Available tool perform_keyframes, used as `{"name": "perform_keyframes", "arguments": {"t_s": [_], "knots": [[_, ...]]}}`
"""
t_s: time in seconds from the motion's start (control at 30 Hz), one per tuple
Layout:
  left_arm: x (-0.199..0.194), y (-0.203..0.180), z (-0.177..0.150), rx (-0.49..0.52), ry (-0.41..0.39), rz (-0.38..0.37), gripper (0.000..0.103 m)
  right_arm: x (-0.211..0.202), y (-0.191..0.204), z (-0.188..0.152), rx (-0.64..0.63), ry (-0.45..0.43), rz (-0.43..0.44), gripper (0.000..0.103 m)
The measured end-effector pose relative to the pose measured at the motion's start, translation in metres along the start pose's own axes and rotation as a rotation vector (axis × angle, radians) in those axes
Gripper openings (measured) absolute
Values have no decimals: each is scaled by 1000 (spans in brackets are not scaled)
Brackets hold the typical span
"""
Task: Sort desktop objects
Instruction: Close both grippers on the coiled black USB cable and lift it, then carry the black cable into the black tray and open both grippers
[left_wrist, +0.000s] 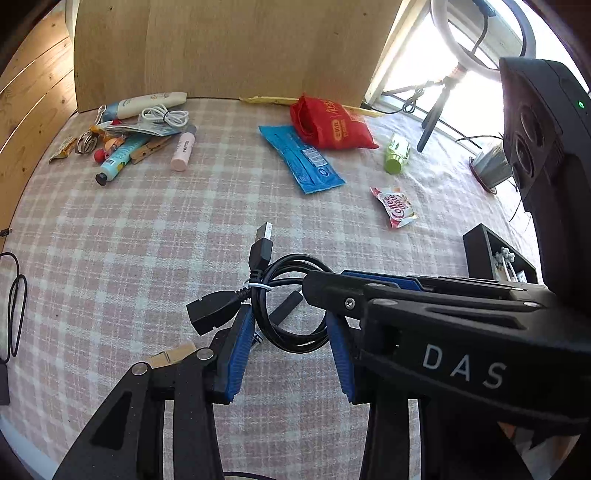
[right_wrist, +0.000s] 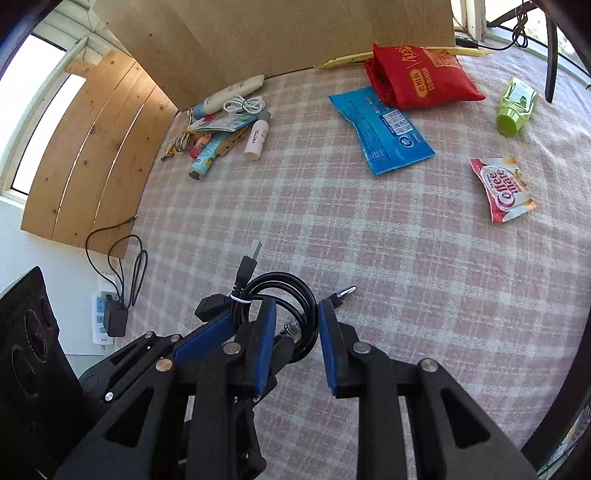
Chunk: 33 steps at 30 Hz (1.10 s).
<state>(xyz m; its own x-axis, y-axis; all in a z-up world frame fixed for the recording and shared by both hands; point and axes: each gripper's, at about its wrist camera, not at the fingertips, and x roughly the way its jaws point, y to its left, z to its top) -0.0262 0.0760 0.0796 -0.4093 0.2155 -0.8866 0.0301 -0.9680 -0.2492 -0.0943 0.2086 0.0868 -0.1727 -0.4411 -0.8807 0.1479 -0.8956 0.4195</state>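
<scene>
A coiled black USB cable (left_wrist: 284, 295) with a white tie sits between the blue pads of my left gripper (left_wrist: 290, 332), which press on the coil's two sides. My right gripper (left_wrist: 308, 286) reaches in from the right, its tip at the coil's upper right arc. In the right wrist view the cable (right_wrist: 295, 291) and a black pen (right_wrist: 345, 292) with a silver tip both cross the gap of my right gripper (right_wrist: 295, 314). Its jaws stand partly closed; whether its pads press on either one is hidden. The left gripper's blue pad (right_wrist: 207, 332) shows at lower left.
On the pink checked cloth (left_wrist: 184, 240) lie a pile of tubes and a white cable (left_wrist: 140, 136), a blue packet (left_wrist: 303, 158), a red bag (left_wrist: 328, 125), a green tube (left_wrist: 395, 155) and a Coffee mate sachet (left_wrist: 395, 206). A black box (left_wrist: 495, 254) stands right; a clothespin (left_wrist: 173, 356) lies near.
</scene>
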Motion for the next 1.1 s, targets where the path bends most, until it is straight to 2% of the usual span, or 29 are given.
{"name": "perform_keyframes", "arguments": {"t_s": [0.4, 1.1], "knots": [[-5, -76, -8, 107, 1, -63, 38, -52, -41, -32, 86, -90, -26, 24], [7, -254, -56, 397, 107, -253, 38, -167, -178, -140, 368, -240, -101, 24]]}}
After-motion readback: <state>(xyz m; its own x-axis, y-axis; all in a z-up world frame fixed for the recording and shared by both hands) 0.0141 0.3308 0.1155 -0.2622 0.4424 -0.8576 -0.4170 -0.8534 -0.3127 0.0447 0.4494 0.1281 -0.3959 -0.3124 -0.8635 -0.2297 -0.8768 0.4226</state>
